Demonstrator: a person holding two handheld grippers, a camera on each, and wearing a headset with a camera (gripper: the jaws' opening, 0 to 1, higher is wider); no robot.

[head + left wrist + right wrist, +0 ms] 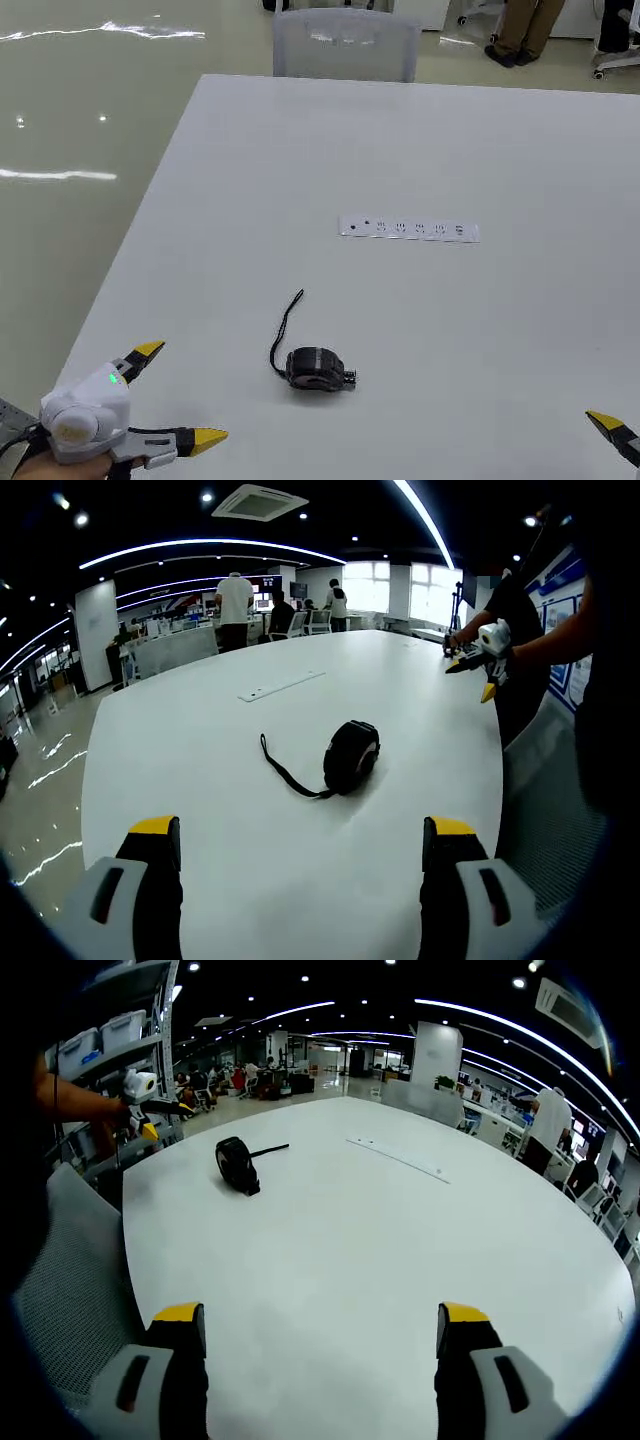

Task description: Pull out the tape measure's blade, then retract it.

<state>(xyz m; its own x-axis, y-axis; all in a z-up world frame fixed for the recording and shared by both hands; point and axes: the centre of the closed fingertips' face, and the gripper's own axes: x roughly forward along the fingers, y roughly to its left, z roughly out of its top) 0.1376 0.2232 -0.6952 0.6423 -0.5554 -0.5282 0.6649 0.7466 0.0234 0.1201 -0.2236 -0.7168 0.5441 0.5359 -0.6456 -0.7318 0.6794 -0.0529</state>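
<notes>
Facing you, a white table (420,140) spans a bright office, with a chair (345,45) at its far edge. Your left gripper (180,392) is spread wide and empty; the tape (316,368) lies ahead of its fingers, untouched. Your right gripper (322,1312) gapes too, empty, well apart from the tape.

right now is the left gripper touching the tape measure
Apart. In the left gripper view, the left gripper is open, and a stretch of bare white table lies between its yellow tips and the tape measure.
</notes>
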